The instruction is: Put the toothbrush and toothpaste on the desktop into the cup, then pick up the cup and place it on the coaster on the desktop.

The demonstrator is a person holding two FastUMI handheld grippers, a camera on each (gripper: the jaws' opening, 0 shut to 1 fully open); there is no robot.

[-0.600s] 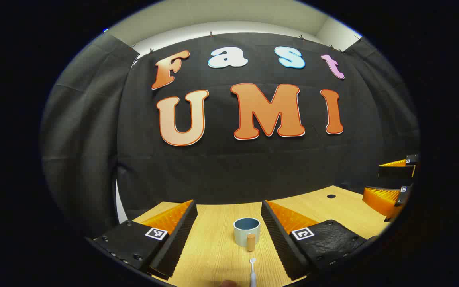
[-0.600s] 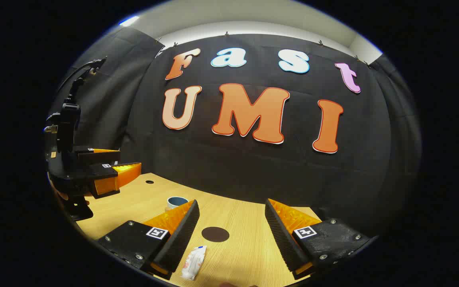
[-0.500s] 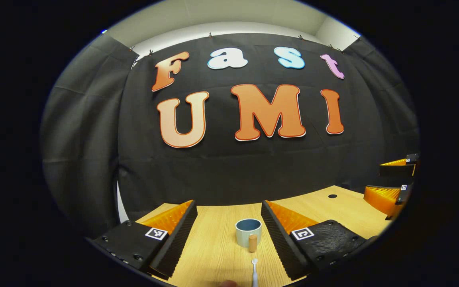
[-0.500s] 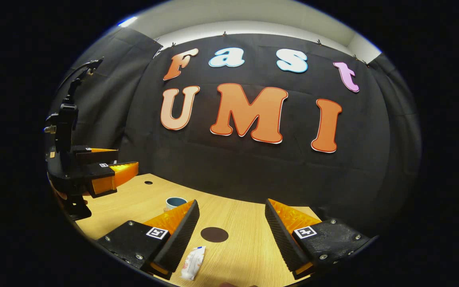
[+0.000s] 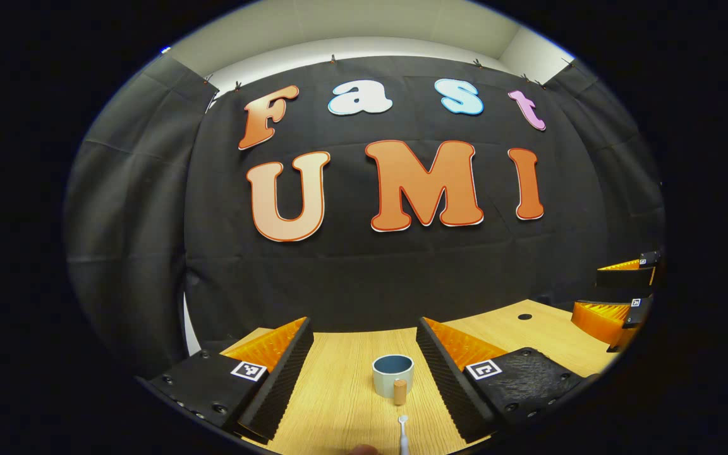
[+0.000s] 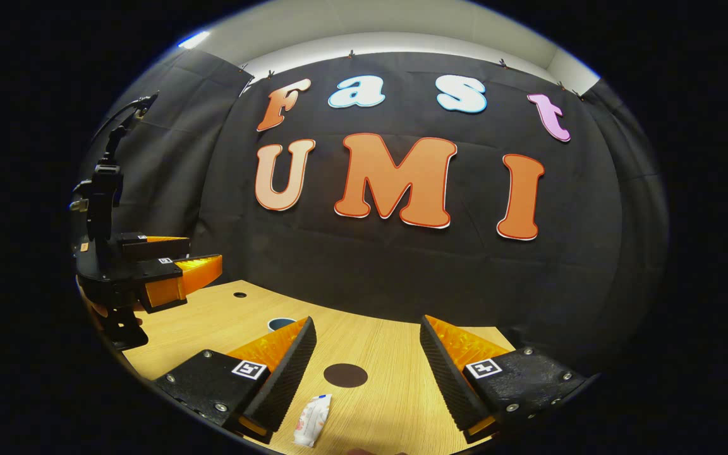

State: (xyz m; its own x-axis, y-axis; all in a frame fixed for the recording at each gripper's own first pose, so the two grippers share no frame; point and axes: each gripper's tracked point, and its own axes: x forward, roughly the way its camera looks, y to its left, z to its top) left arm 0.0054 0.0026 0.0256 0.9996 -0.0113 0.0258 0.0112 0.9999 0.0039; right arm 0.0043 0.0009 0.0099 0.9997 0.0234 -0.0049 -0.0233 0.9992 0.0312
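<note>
A pale cup point(image 5: 393, 375) with a blue inside and a wooden handle stands on the wooden desktop point(image 5: 339, 404), between the fingers of my open left gripper point(image 5: 364, 370) and farther off. A white toothbrush point(image 5: 402, 433) lies nearer, its head toward the cup. In the right gripper view a white toothpaste tube point(image 6: 312, 420) lies by the left finger of my open right gripper point(image 6: 367, 366). A dark round coaster point(image 6: 345, 375) sits ahead between those fingers. The cup point(image 6: 280, 323) peeks over the left finger. The left gripper point(image 6: 168, 272) hovers at far left, the right gripper point(image 5: 617, 297) at far right.
A small dark hole point(image 5: 524, 316) is set in the desktop toward the back right. The black cloth wall closes off the desk behind. A hand point(image 6: 95, 309) holds the left gripper at the left edge of the right gripper view.
Both views have tipped slightly: the wall sits a little lower in the left gripper view, and the cup, coaster and toothpaste have shifted a little. Both grippers stay open.
</note>
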